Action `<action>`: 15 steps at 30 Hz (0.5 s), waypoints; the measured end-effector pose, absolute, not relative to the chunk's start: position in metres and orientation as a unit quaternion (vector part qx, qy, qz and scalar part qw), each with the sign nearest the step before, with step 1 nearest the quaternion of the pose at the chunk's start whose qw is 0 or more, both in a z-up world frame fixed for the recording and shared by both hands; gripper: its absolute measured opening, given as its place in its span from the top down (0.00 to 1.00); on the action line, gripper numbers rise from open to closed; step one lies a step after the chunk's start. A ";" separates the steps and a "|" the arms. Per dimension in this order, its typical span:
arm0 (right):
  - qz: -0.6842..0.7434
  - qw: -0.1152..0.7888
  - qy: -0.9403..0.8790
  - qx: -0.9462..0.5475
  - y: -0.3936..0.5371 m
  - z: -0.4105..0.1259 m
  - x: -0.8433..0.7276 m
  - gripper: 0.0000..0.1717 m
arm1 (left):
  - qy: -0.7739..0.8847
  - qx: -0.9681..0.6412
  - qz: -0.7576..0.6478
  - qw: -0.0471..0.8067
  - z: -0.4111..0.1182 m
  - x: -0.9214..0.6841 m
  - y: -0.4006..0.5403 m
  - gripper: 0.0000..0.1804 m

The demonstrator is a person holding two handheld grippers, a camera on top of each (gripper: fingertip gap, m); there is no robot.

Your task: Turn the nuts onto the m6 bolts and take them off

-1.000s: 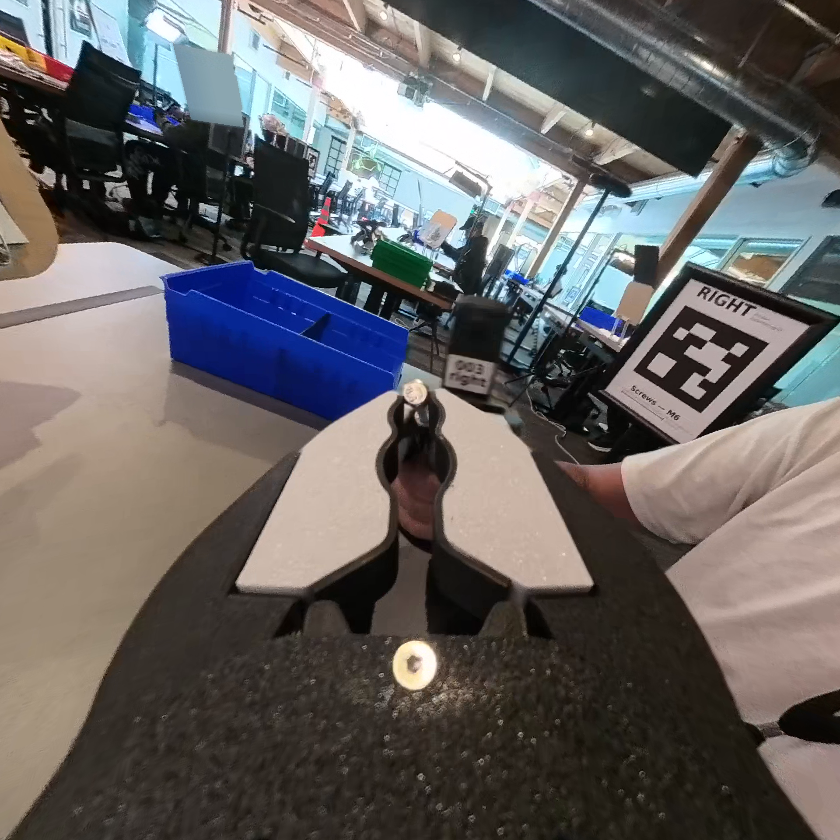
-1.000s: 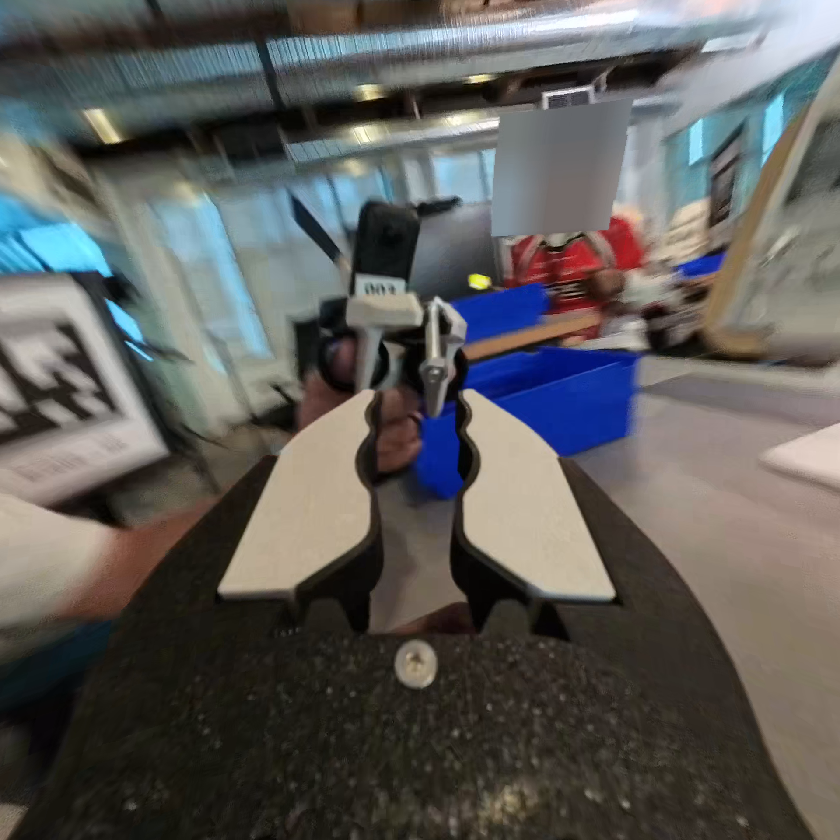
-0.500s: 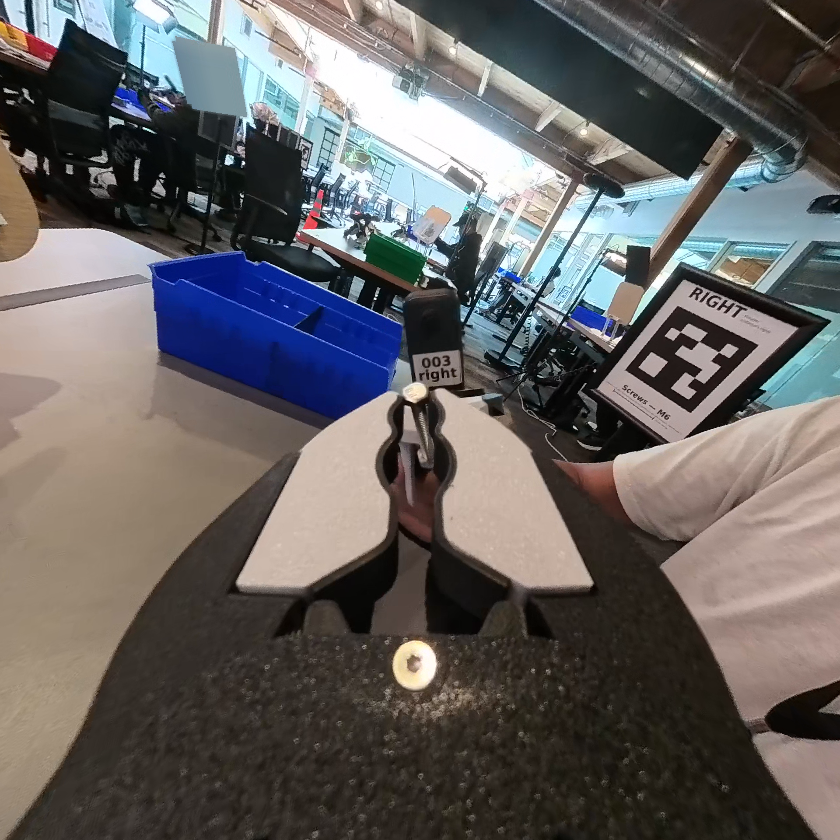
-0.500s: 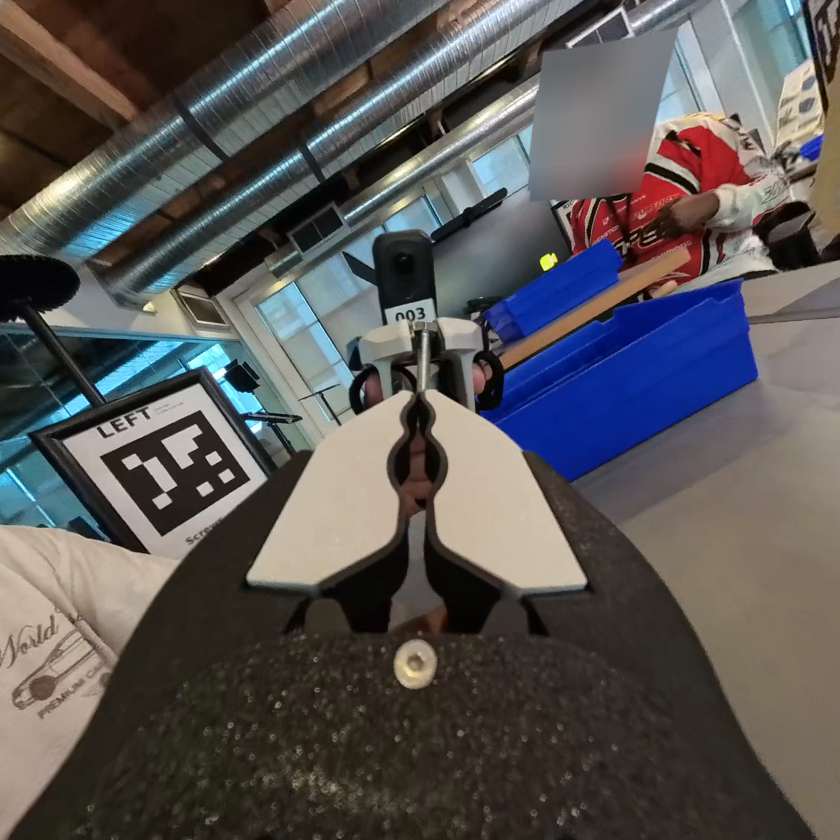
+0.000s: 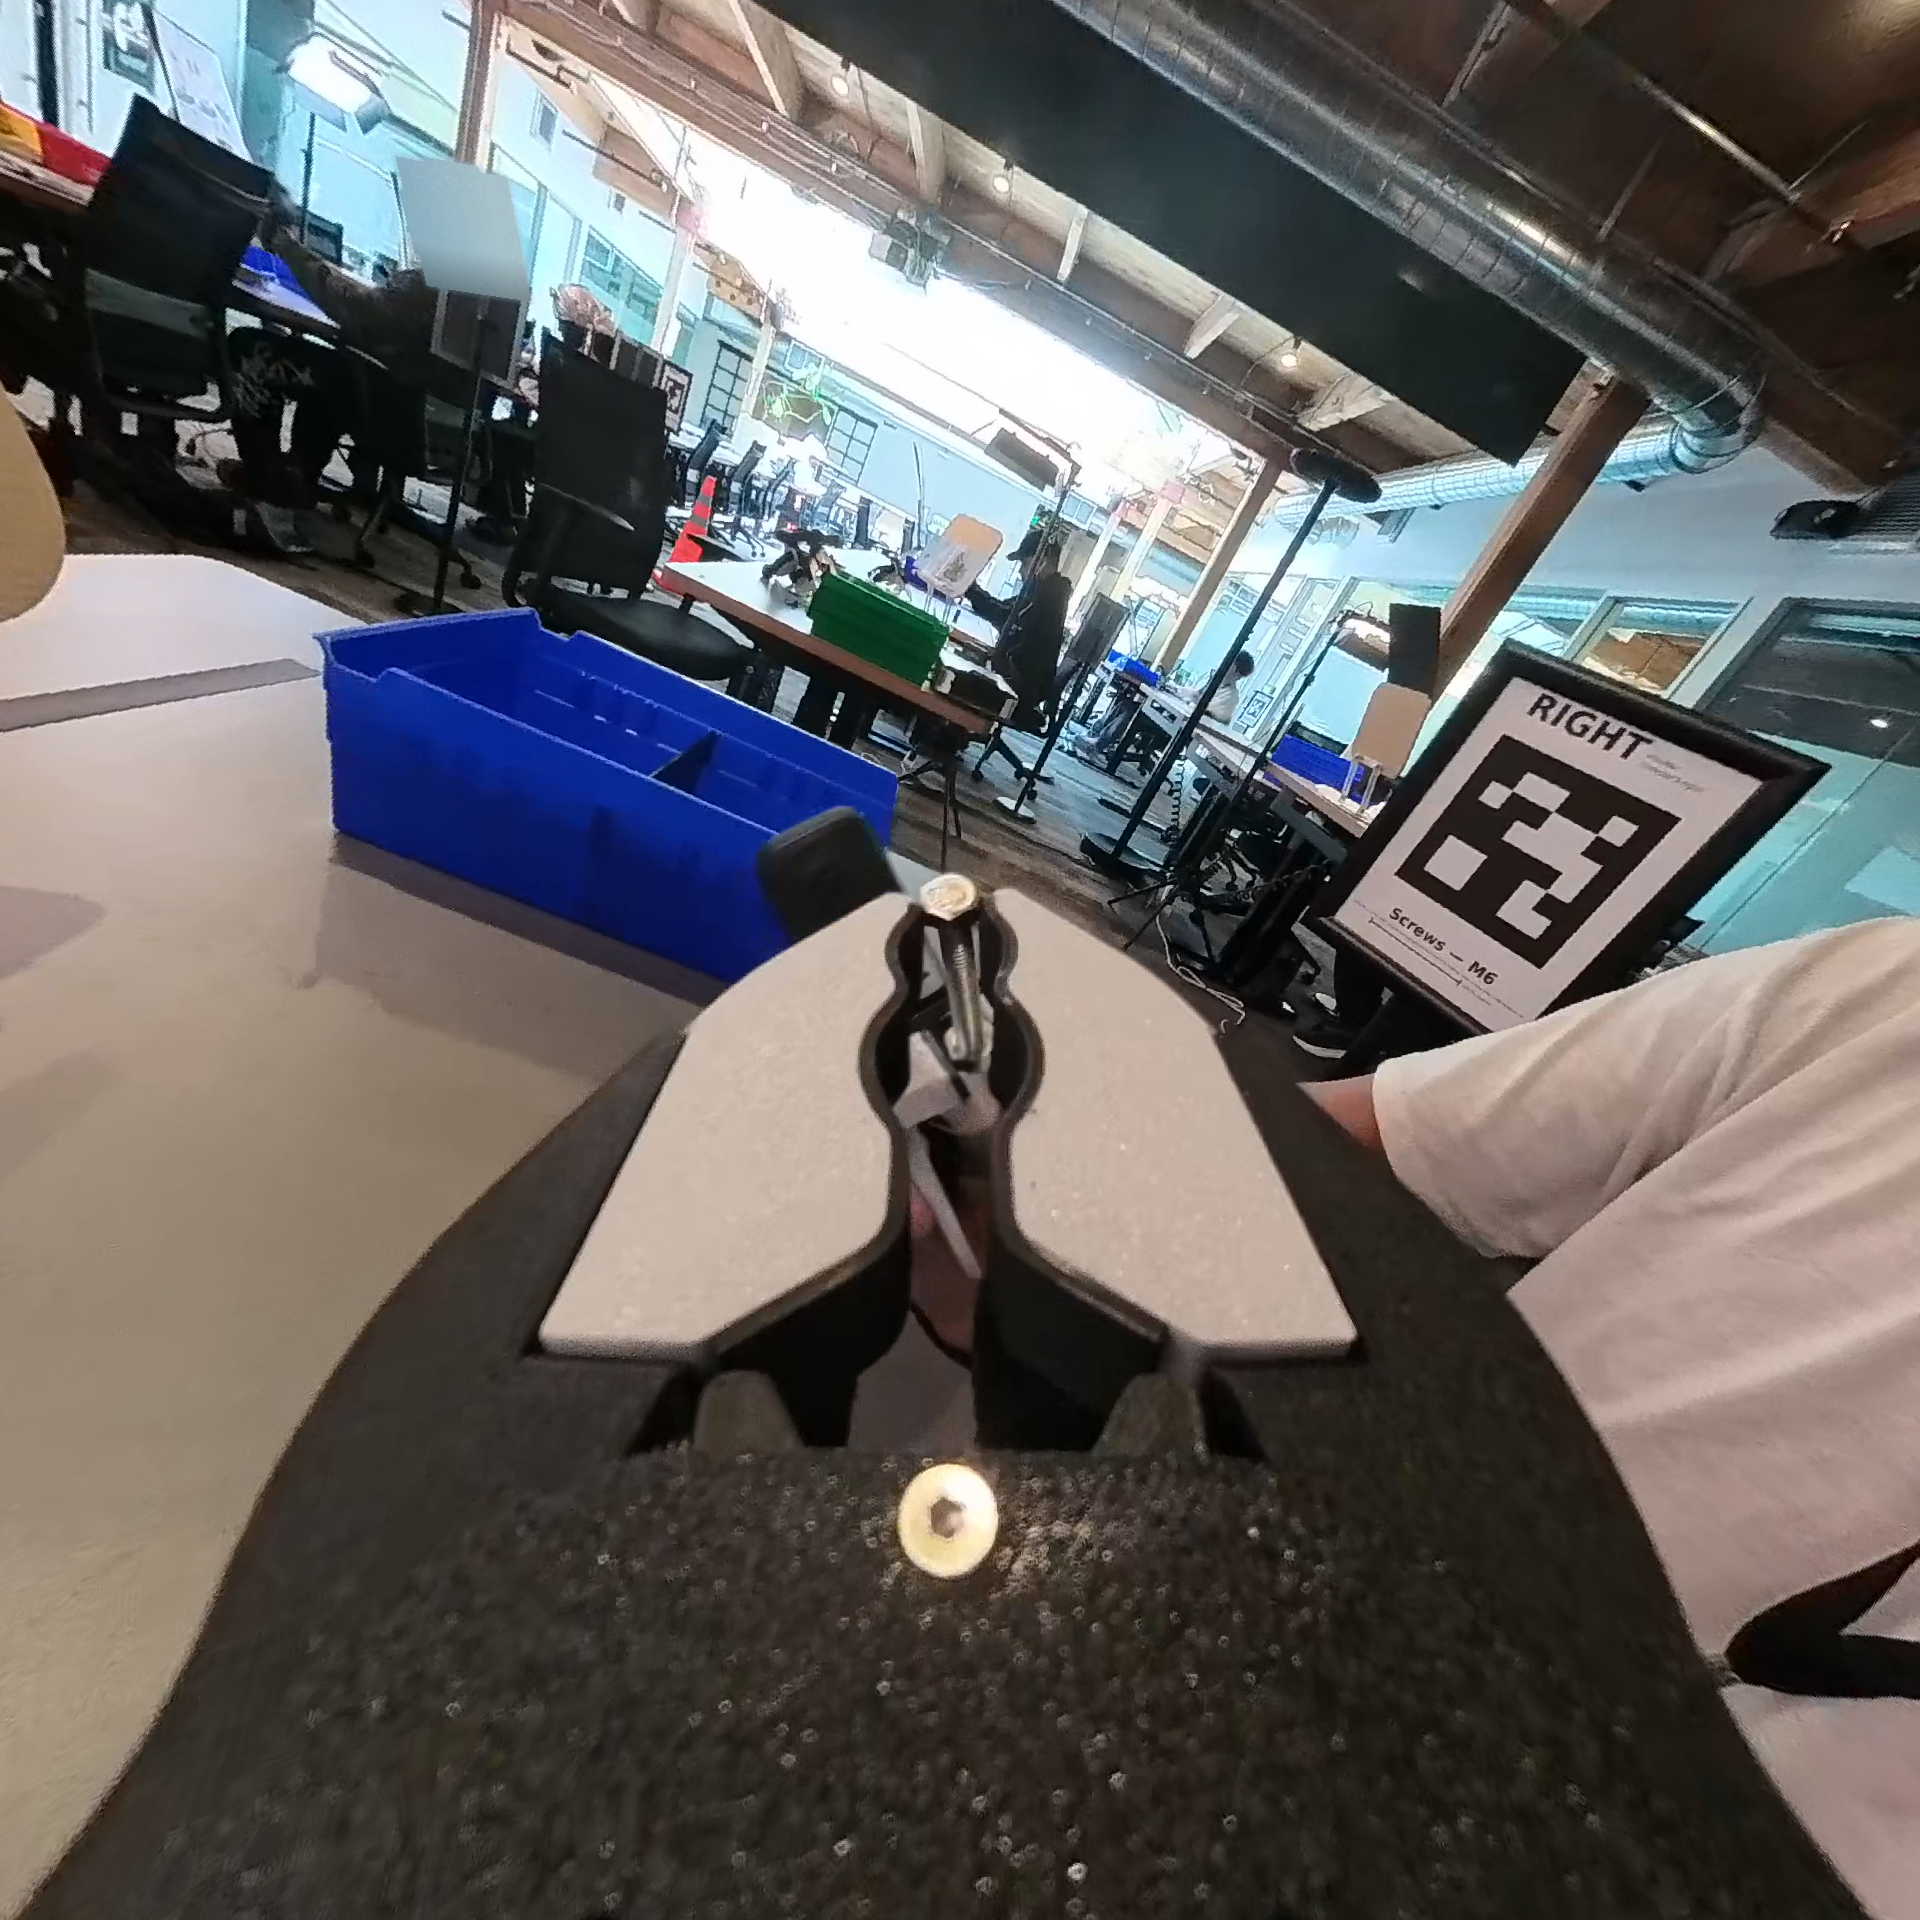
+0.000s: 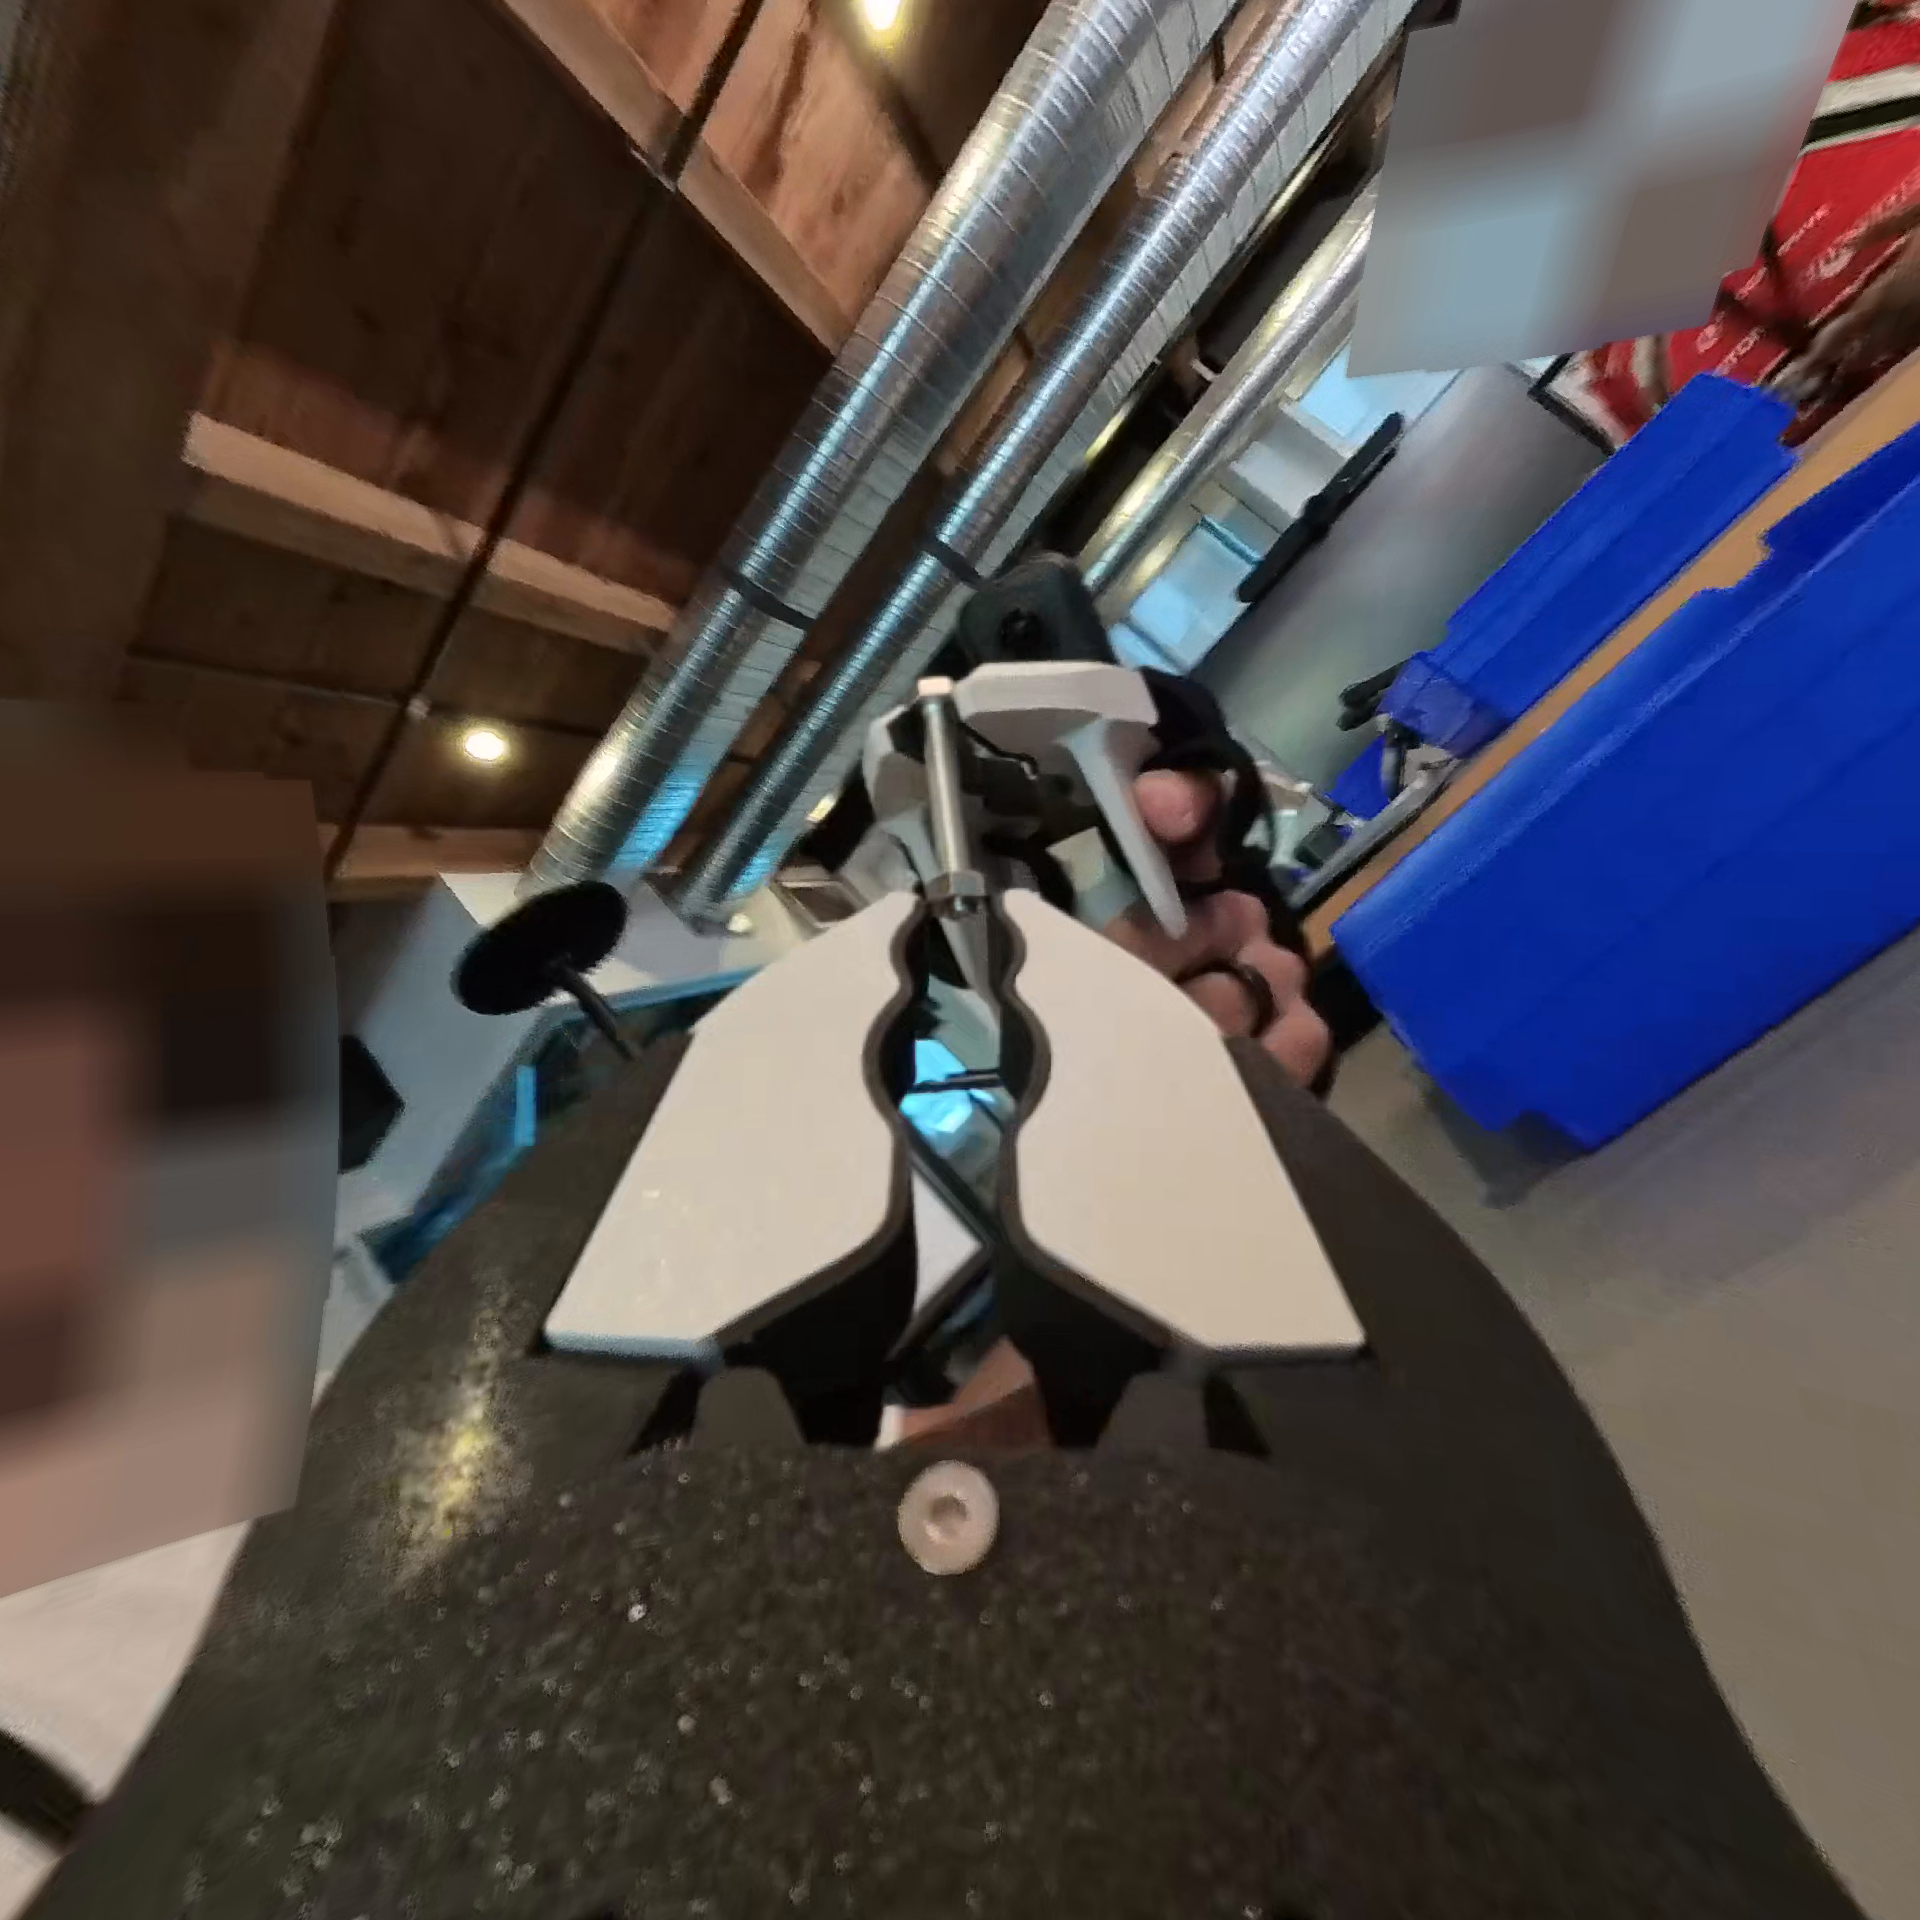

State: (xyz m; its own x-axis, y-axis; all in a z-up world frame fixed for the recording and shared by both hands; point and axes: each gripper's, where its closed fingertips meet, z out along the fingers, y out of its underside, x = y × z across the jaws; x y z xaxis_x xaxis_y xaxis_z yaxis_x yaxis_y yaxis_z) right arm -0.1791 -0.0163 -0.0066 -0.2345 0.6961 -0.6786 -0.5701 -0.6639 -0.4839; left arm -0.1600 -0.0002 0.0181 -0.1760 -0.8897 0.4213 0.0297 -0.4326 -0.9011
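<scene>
Both claws clamped on one bolt assembly.
We see the left gripper (image 5: 951, 914) pinching the bolt (image 5: 964, 982) head; only the right view shows the right gripper (image 6: 961, 909) closed on the nut (image 6: 958, 891), blurred.

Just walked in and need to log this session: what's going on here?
A person holds a gripper in each hand above a grey table with a blue bin on it. The left gripper clamps the head of a silver bolt. The right gripper pinches a nut sitting near the bolt's free end.
</scene>
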 end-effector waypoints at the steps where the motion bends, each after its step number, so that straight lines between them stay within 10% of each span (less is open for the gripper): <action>1: 0.764 0.426 -0.074 -0.479 -0.014 -0.008 -0.177 0.94 | 0.400 -0.541 -0.652 0.350 0.017 -0.160 0.001 0.95; 10: 0.071 0.742 -0.344 -0.572 0.012 -0.019 -0.149 0.94 | 0.384 -0.582 -0.639 0.325 0.001 -0.155 0.012 0.95; 15: -0.413 0.697 -0.451 -0.375 0.008 -0.013 -0.139 0.94 | 0.369 -0.590 -0.648 0.310 -0.002 -0.151 0.013 0.95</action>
